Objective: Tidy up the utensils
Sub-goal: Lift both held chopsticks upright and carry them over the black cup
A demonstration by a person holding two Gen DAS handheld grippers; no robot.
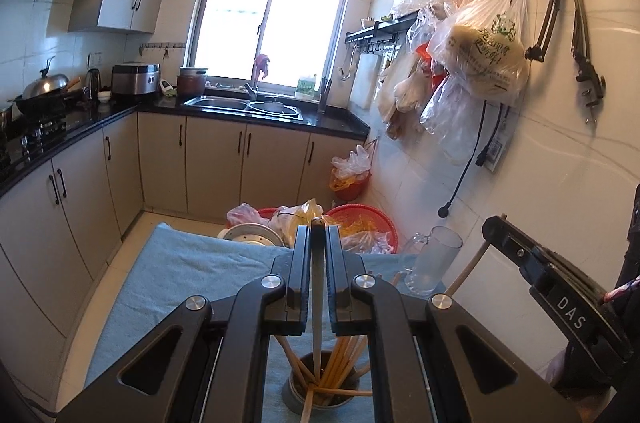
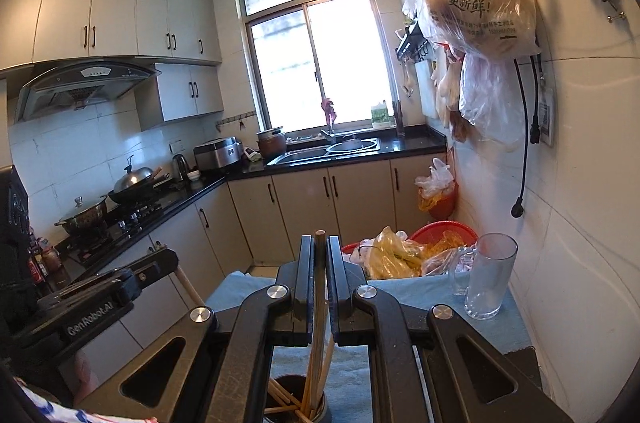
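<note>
Each gripper is clamped on one thin stick above the cup [image 1: 320, 389]: left gripper [image 1: 318, 223] on a pale chopstick [image 1: 317, 303], right gripper [image 2: 319, 237] on a wooden chopstick [image 2: 319, 303]. Light, stiff, slippery; hold them mid-length.

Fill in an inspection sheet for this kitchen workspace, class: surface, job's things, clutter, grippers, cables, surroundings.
Surface: blue towel covering the worktop.
Job's things: chopstick holder full of chopsticks; glass mug standing empty near the wall.
Clutter: red baskets with plastic bags beyond the worktop; bin in the corner.
Grippers: left gripper shut on a pale utensil; right gripper shut on a wooden chopstick.
Cables: black power cord hanging down the wall.
Surroundings: sink under the window, wok on the stove, hanging bags.
</note>
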